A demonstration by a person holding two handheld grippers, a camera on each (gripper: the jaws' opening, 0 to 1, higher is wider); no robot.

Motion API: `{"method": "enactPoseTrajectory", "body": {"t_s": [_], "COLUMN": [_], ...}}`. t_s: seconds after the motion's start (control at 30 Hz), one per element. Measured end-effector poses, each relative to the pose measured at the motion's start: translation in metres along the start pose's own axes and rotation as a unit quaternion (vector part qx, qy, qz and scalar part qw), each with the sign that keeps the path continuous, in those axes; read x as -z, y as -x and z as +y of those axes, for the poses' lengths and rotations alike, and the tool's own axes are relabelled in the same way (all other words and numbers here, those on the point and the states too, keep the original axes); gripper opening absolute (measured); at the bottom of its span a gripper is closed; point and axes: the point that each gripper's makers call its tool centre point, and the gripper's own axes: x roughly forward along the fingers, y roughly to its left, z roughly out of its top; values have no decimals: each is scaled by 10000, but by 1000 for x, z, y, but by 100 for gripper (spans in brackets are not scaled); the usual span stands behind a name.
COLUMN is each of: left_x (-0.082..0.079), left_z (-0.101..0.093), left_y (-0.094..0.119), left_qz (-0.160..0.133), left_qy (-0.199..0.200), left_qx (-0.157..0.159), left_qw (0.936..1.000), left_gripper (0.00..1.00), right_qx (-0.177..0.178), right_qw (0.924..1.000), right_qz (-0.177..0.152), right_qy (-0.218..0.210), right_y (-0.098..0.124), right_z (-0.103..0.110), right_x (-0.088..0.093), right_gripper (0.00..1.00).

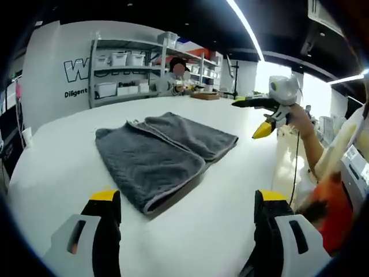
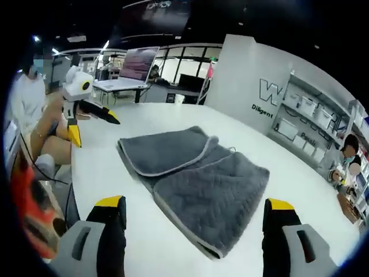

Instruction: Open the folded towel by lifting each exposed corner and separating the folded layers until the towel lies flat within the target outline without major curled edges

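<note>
While both grippers are held wide and empty, the towel (image 1: 161,158) (image 2: 193,179) lies ahead between them, folded.

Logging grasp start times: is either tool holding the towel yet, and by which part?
Nothing is held. The left tool and right tool are both open, apart from the grey towel, which lies folded on the table.

Towel (image 1: 164,156) folded; under layers hidden beneath top flap. Both pairs of tongs cut off at bottom edge in their own views. Wall lettering (image 1: 75,72) partly blocked by shelf (image 1: 124,72). Bin (image 1: 106,89) contents too small to tell.
</note>
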Motion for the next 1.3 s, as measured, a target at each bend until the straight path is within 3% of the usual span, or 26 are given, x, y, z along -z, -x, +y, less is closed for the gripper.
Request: {"method": "enactPoseTrajectory", "body": {"t_s": [0.3, 0.5, 0.67, 0.83, 0.93, 1.03, 1.1, 1.3], "left_x": [-16, -18, -7, -4, -2, -2, -5, -9], "left_z": [-9, -27, -40, -42, -39, -34, -36, -29], "left_y": [-48, -80, -107, -119, -123, -124, -124, -123], "left_qz": [-113, -130, 70, 91, 117, 99, -44, -225], "left_qy": [-183, -375, -646, -828, -903, -1003, -934, -812], "left_qx": [-61, 9, -26, -173, -262, -383, -298, -396], "left_qw": [9997, 9992, 9979, 9964, 9955, 9942, 9952, 9957], "left_gripper": [80, 58, 40, 26, 22, 10, 3, 2], "right_qx": [-4, -32, -32, -44, -42, -40, -49, -72], "right_qw": [10000, 10000, 10000, 10000, 10000, 9999, 9999, 9999], "right_qz": [-75, -39, -23, 5, 15, 21, 27, 41], "right_qy": [14, 0, -41, -62, -86, -102, -105, -120], "right_y": [8, 10, 13, 15, 15, 16, 15, 14], "right_z": [5, 7, 7, 8, 8, 8, 9, 10], "right_x": [-2, 2, 6, 10, 12, 13, 14, 14], "right_gripper": [99, 99, 99, 98, 98, 98, 98, 98]}}
